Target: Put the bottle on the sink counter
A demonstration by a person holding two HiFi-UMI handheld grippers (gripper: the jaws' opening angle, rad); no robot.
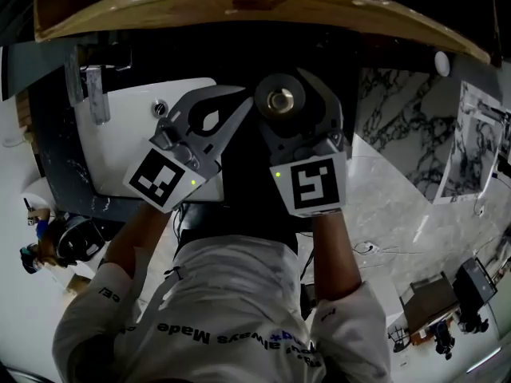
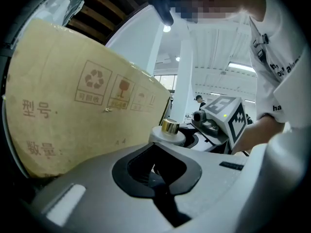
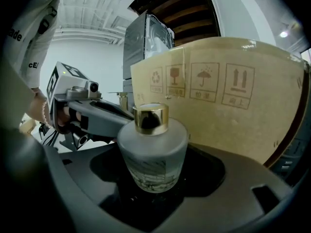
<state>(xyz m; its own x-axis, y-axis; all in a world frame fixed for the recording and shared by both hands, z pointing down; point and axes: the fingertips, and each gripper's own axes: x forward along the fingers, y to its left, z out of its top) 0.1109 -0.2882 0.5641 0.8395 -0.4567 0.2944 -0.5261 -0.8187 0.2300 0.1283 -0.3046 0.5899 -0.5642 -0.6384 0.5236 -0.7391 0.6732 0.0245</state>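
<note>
A frosted glass bottle [image 3: 153, 152] with a gold cap stands upright between the jaws of my right gripper [image 3: 154, 181], which is shut on it. From the head view only the gold cap of the bottle [image 1: 281, 100] shows, inside the right gripper [image 1: 282, 106], held in the air in front of a white sink [image 1: 132, 138]. My left gripper [image 1: 209, 124] is beside it on the left, shut with nothing in it. In the left gripper view the left gripper [image 2: 158, 152] points at the bottle [image 2: 169, 126] from close by.
A large cardboard box [image 1: 239, 2] hangs over the top of the scene and fills the background [image 3: 228, 96]. A faucet [image 1: 89, 86] stands at the sink's left end on a dark counter [image 1: 56, 158]. White veined marble [image 1: 399, 114] lies to the right.
</note>
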